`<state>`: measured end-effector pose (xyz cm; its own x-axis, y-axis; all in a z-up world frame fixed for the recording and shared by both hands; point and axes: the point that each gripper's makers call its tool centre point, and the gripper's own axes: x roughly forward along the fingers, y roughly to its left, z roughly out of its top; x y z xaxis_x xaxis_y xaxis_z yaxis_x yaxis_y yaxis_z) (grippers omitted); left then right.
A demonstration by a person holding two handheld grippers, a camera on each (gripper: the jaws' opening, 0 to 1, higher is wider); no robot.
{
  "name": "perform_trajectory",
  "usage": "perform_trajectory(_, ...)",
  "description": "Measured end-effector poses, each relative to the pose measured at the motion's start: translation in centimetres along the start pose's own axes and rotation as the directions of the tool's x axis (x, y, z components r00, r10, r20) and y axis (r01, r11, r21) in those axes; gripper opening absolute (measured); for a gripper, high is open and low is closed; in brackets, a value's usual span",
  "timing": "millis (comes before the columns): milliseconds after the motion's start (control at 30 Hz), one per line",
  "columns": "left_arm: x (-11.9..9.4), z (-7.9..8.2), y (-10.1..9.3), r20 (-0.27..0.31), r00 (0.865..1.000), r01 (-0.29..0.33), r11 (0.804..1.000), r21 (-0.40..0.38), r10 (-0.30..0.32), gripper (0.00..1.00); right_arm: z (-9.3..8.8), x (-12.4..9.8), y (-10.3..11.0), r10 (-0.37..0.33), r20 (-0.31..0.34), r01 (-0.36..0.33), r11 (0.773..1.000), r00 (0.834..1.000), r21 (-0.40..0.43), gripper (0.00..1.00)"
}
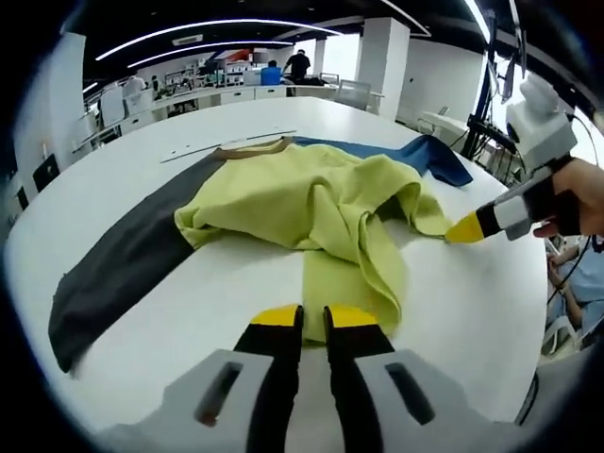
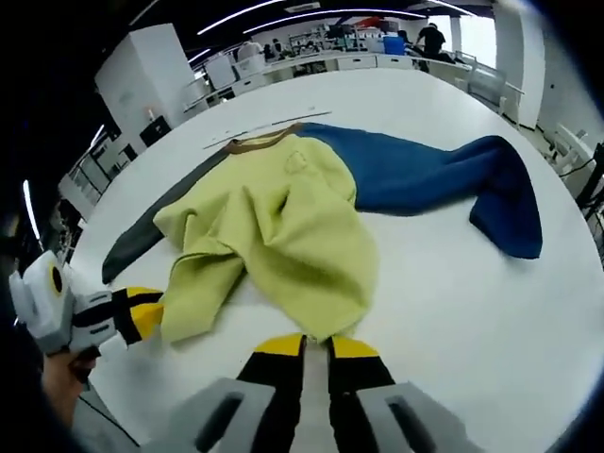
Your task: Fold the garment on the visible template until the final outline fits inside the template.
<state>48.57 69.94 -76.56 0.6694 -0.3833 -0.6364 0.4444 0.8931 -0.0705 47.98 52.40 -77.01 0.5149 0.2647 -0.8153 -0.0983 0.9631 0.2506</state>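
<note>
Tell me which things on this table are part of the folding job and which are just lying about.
Part of the job:
- garment, with yellow-green body, grey sleeve and blue sleeve
- left claw, at the hem
- right claw, at the hem

Just lying about:
- thin strip beyond the collar
- white table itself
- desks and people in the background

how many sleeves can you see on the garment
2. The dark grey sleeve stretches out flat on one side of the yellow-green body; the blue sleeve lies spread on the opposite side. None seem hidden.
</note>
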Motion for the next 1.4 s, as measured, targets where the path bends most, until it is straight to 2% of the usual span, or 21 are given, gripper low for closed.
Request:
perform_trajectory(167,-0.1,-0.2,0.0,-0.006,1.000,0.001,1.000,-0.006,-0.001,0.07,0.4,-0.1,-0.5,-0.005,0.016,0.005,1.000,1.000,0.011,0.14)
perform_trajectory(267,-0.2,-0.3,0.0,-0.009,1.000,-0.002,1.000,0.000,0.002,0.07,0.4,0.4,-0.5,-0.018,0.002,0.018,1.000,1.000,0.009,0.14)
perform_trajectory(333,-0.2,-0.4,-0.1,-0.012,1.000,-0.007,1.000,0.003,0.007,0.07,0.4,0.5,-0.6,-0.034,0.003,0.034,0.999,0.999,0.015,0.11)
perform_trajectory(467,-0.2,-0.5,-0.2,-0.022,0.999,-0.026,1.000,0.002,0.026,0.05,0.4,0.6,-0.9,-0.080,-0.006,0.080,0.996,0.997,-0.030,0.02)
perform_trajectory(667,-0.1,-0.6,-0.7,-0.027,0.998,-0.052,0.998,0.028,0.052,0.01,0.4,0.6,-1.0,-0.102,-0.007,0.101,0.992,0.995,-0.075,0.00)
perform_trajectory(800,-0.2,-0.6,-0.6,-0.036,0.998,-0.046,0.999,0.000,0.046,0.00,0.5,0.6,-1.1,-0.063,-0.004,0.062,0.998,0.998,-0.031,0.00)
perform_trajectory(867,-0.4,-0.6,-0.4,-0.034,0.998,-0.048,0.999,-0.003,0.047,0.00,0.8,0.4,-1.2,-0.040,0.023,0.040,0.999,0.999,-0.005,0.00)
perform_trajectory(900,-0.8,-0.4,-0.2,-0.019,0.998,-0.058,0.998,0.002,0.058,0.00,1.4,0.2,-1.0,-0.013,0.068,0.014,1.000,0.998,-0.020,0.00)
perform_trajectory(933,-0.9,-0.3,-0.2,-0.016,0.998,-0.059,0.998,0.004,0.059,0.00,1.4,-0.1,-1.4,-0.021,0.072,0.023,1.000,0.997,-0.020,0.00)
perform_trajectory(1000,-1.5,0.0,0.0,-0.004,0.998,-0.060,0.998,0.004,0.060,0.00,1.2,-0.5,-1.9,-0.028,0.056,0.031,0.997,0.998,-0.064,0.00)
perform_trajectory(1167,-3.2,0.6,0.6,0.017,0.997,-0.080,0.997,0.004,0.080,0.00,1.3,-1.9,-3.1,-0.020,0.061,0.025,0.995,0.998,-0.096,0.00)
perform_trajectory(1400,-5.1,0.8,1.1,0.043,0.993,-0.107,0.994,-0.008,0.107,0.00,1.1,-3.1,-3.4,0.038,0.038,-0.030,0.980,0.999,-0.195,0.00)
